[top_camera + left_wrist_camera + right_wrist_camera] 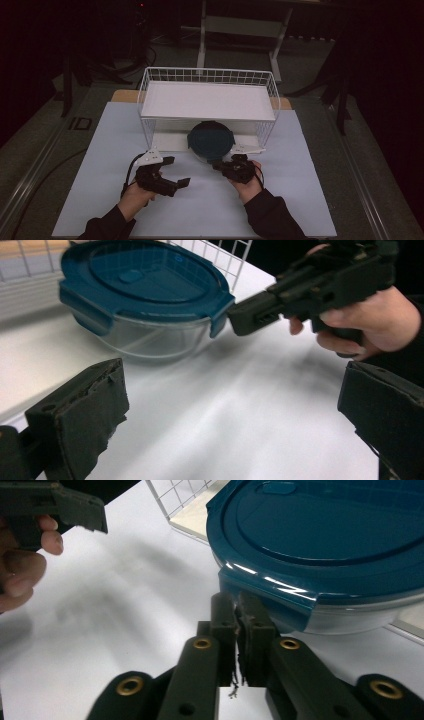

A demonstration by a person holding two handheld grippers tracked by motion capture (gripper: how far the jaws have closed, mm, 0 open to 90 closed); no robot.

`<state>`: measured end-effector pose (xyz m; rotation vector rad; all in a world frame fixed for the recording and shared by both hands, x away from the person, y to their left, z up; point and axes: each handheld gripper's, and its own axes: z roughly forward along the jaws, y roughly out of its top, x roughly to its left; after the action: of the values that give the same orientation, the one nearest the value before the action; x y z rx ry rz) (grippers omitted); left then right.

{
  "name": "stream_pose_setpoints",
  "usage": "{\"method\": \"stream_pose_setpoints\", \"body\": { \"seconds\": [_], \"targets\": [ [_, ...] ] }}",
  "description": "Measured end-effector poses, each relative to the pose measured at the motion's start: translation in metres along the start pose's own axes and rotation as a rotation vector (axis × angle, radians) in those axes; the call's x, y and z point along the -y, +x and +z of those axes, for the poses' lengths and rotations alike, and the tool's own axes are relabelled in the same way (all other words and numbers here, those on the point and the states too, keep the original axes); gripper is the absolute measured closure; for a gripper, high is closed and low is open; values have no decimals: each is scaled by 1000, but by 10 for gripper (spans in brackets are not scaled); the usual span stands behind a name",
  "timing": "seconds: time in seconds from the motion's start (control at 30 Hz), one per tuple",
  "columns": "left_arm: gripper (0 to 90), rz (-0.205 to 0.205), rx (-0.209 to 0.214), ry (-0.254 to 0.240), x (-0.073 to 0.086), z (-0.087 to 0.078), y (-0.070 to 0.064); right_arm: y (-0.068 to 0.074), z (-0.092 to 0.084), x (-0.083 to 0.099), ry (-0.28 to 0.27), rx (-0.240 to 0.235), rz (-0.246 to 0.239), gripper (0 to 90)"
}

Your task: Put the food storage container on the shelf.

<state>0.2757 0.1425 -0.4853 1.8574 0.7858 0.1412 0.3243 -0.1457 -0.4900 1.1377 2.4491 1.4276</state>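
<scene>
Right hand-held gripper [239,611], jaws together, touches the near clip of a blue-lidded glass container [145,295] on the table [280,200]; left hand-held gripper [175,172] gapes apart nearby.

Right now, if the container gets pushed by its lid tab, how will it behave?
The container looks rigid: clear glass-like bowl, blue clip lid. It would probably slide on the smooth table, not tip, being wide and low. The right gripper sits shut at a lid tab, which may flex.
</scene>
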Motion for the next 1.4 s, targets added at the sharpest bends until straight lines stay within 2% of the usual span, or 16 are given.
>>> {"method": "stream_pose_setpoints", "body": {
  "seconds": [0.2, 0.3, 0.57, 0.8, 0.93, 1.4],
  "targets": [
    [0, 36, 8, 43, 8, 1, 1, -3, 7, -2, 6, -9, -2, 893],
    [0, 35, 2, 51, 10, 0, 2, -3, 9, -3, 8, -9, -9, 897],
    [0, 41, -5, 49, 12, 1, 2, -6, 15, -8, 14, -4, -3, 897],
    [0, 44, -1, 55, 13, 3, 1, -11, 24, -10, 24, 18, -1, 898],
    [0, 40, -1, 51, 13, 3, 2, -15, 28, -13, 16, 31, 14, 897],
    [0, 41, 5, 49, 15, 4, 1, -26, 41, -26, -6, 65, 19, 897]
  ]
}}
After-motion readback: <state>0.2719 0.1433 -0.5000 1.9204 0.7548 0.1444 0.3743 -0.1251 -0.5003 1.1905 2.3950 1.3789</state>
